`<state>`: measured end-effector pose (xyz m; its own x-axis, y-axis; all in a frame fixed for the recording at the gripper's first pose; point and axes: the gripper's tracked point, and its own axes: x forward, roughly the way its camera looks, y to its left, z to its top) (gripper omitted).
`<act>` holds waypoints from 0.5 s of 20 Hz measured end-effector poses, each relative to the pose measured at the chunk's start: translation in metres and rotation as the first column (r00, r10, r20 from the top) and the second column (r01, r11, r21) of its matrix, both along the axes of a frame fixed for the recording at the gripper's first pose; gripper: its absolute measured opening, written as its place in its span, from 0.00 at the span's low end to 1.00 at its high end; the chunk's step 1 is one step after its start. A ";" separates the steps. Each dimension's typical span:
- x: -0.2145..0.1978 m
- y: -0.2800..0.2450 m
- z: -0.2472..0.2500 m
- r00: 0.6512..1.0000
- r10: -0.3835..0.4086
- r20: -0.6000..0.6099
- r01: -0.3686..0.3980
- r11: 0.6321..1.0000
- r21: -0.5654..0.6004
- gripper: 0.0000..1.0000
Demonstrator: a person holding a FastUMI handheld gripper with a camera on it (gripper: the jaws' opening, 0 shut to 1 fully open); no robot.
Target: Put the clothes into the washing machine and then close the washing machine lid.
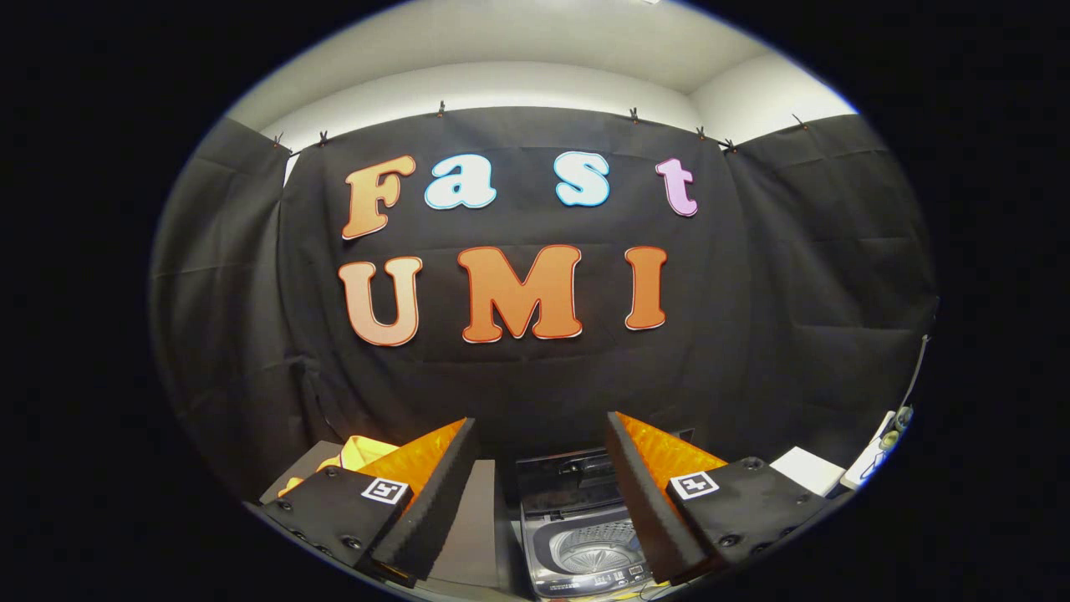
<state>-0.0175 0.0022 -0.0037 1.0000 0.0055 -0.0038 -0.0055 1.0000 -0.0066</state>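
Spread, empty tool above open washing machine, yellow clothes left, black cloth wall behind.

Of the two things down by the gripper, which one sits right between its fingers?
The small grey washing machine, lid up, drum showing. The yellow clothes lie off beyond the open gripper's left finger.

No words, brands or numbers are showing clearly enough to read. Two square coded markers are sitting on the gripper, one marker on the base of the left finger and the other marker on the base of the right finger; they are carrying block patterns, not letters. The fingers are standing apart, the washing machine lying between them; any print on its near panel is showing too small to read.
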 end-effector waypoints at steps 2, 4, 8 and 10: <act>-0.002 -0.001 0.000 1.000 -0.003 -0.001 0.003 1.000 0.001 0.98; -0.002 -0.002 0.002 1.000 -0.006 -0.001 0.006 1.000 0.005 0.98; -0.003 0.006 0.000 1.000 0.006 -0.004 -0.006 1.000 0.011 0.98; -0.002 0.019 -0.005 1.000 0.025 -0.017 -0.025 1.000 0.009 0.98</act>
<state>-0.0194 0.0209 -0.0083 0.9993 0.0305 -0.0209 -0.0305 0.9995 0.0030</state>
